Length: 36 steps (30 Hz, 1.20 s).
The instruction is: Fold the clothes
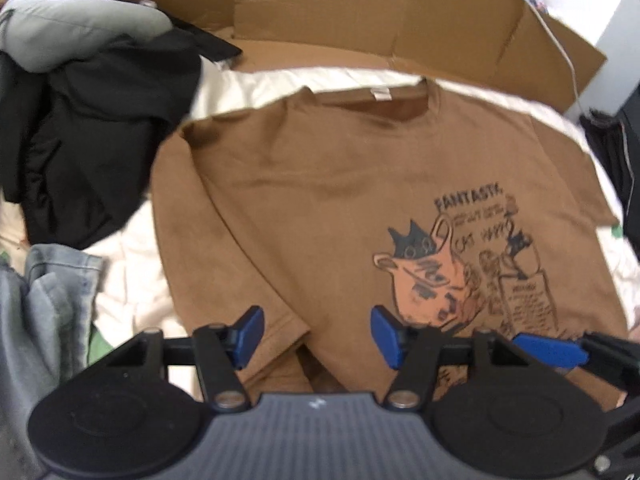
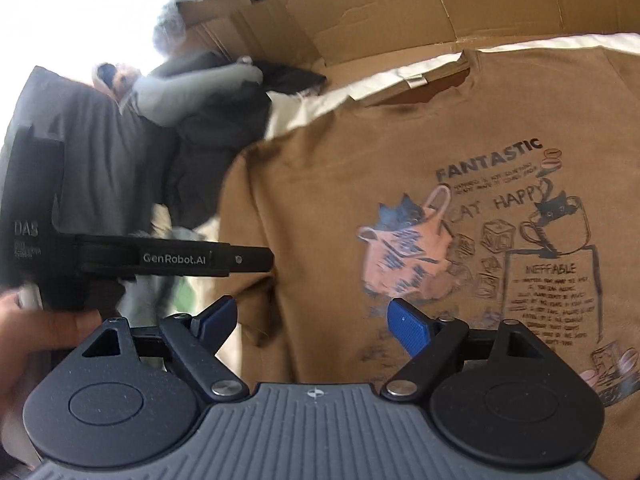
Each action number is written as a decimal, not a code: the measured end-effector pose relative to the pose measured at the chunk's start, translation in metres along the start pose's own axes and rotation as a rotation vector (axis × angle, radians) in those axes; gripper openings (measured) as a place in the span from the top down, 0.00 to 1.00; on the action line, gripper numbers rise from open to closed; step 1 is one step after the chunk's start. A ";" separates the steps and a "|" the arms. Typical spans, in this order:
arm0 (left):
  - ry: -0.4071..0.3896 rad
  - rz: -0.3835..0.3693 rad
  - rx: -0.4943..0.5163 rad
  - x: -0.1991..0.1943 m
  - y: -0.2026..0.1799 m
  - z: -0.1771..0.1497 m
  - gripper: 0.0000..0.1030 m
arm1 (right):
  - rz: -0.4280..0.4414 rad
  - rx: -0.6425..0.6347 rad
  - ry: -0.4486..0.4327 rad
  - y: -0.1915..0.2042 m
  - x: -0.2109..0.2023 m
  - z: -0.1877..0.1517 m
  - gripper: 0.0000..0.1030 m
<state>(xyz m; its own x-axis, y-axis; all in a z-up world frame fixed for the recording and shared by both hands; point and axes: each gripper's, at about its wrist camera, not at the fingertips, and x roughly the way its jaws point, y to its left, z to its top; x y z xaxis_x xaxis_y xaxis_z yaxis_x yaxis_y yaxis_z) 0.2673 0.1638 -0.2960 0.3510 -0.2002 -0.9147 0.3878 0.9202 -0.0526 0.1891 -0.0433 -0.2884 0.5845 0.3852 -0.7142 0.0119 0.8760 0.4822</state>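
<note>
Left wrist view: left gripper (image 1: pixel 318 334) jaws wide, nothing between them, hovering over the lower left of the brown T-shirt (image 1: pixel 320 184), which lies flat, print up, on a white sheet (image 1: pixel 248 88). Black garments (image 1: pixel 92 128) piled at left (jeans (image 1: pixel 52 300) below them).

Right wrist view: right gripper (image 2: pixel 312 322) jaws wide, empty, above the same shirt's left edge. Cardboard (image 2: pixel 380 4) behind.

The brown cotton T-shirt (image 2: pixel 400 128) carries a printed graphic with "FANTASTIC" at its top, "CAT HAPPY" beneath, and "INEFFABLE" heading a framed block of print too small to read. The black left tool (image 2: pixel 176 258) bears "GenRobot.AI" in white along its bar and "DAS" on its body.
</note>
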 end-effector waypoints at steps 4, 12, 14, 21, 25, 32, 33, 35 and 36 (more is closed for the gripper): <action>0.012 0.040 0.001 0.020 0.001 -0.006 0.40 | -0.078 0.007 0.027 -0.011 0.009 -0.006 0.17; -0.060 0.207 0.087 0.031 -0.006 -0.022 0.40 | -0.094 0.069 0.022 -0.023 0.014 -0.012 0.17; -0.077 0.213 0.083 0.028 -0.002 -0.024 0.52 | -0.093 0.085 0.014 -0.022 0.014 -0.010 0.17; -0.107 0.163 0.047 0.002 0.026 -0.014 0.91 | -0.058 0.080 -0.013 -0.009 0.014 -0.006 0.17; -0.125 0.134 0.029 -0.016 0.043 -0.007 0.95 | -0.034 0.081 -0.014 0.002 0.015 -0.006 0.17; -0.195 0.137 -0.078 -0.057 0.088 0.000 0.96 | 0.015 0.044 -0.017 0.021 0.012 -0.008 0.17; -0.205 0.146 -0.099 -0.062 0.096 0.001 0.96 | 0.019 0.038 -0.015 0.023 0.012 -0.009 0.17; -0.224 0.166 -0.140 -0.071 0.112 0.001 0.96 | 0.023 0.033 -0.010 0.026 0.013 -0.011 0.17; -0.232 0.178 -0.156 -0.074 0.119 0.001 0.96 | 0.028 0.034 -0.006 0.026 0.014 -0.011 0.17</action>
<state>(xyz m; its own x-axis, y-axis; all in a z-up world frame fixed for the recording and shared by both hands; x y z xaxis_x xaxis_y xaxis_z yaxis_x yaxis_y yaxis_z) 0.2880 0.2875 -0.2344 0.5933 -0.0866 -0.8003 0.1742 0.9845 0.0226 0.1887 -0.0116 -0.2918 0.5902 0.4078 -0.6967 0.0229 0.8543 0.5193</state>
